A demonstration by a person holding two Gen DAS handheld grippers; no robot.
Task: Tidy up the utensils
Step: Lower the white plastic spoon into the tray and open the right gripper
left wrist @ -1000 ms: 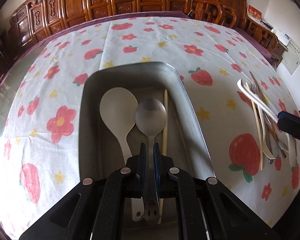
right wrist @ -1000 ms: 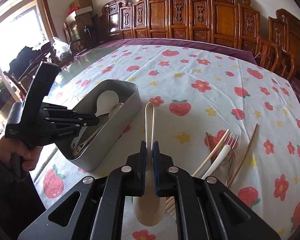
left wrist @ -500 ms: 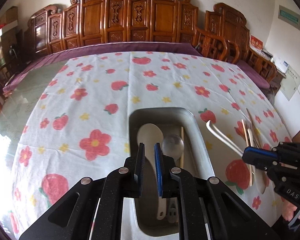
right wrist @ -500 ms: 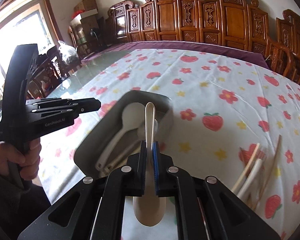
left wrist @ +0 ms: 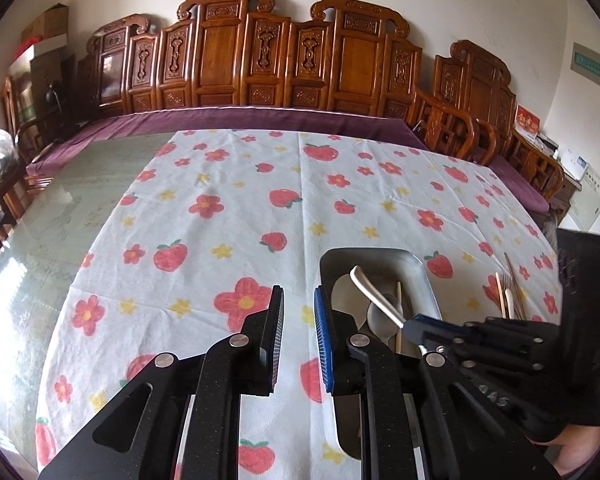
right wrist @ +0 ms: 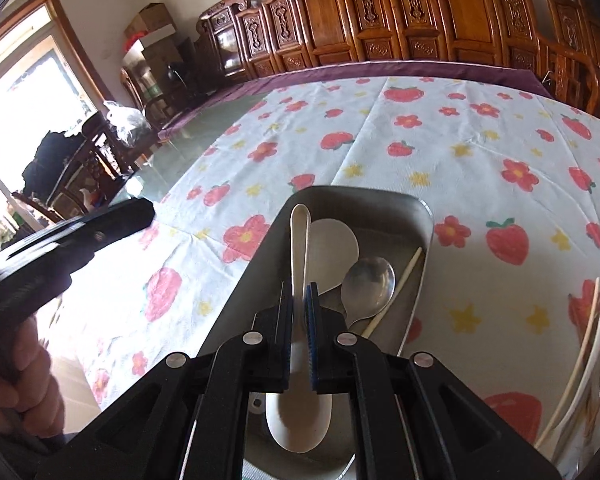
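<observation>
- The right gripper (right wrist: 299,320) has its jaws clamped on the handle of a white spoon (right wrist: 300,416), bowl hanging nearest, over the metal tray (right wrist: 424,216).
- The spoon looks light, stiff and smooth; mid-handle seems the surest hold.
- The left gripper (left wrist: 299,332) is empty, jaws opening.
- More utensils (right wrist: 592,344) lie toward the counter's right edge.

The right tongs (right wrist: 299,300) are clamped on a white spoon (right wrist: 300,240), its handle pointing away over a metal tray (right wrist: 424,216) on the bench (right wrist: 420,140). In the tray lie a white paddle (right wrist: 334,248), a steel spoon (right wrist: 368,284) and a chopstick (right wrist: 400,280). The left tongs (right wrist: 140,210) show at left, gripped by a hand (right wrist: 24,384). More utensils (right wrist: 596,320) lie at right.
</observation>
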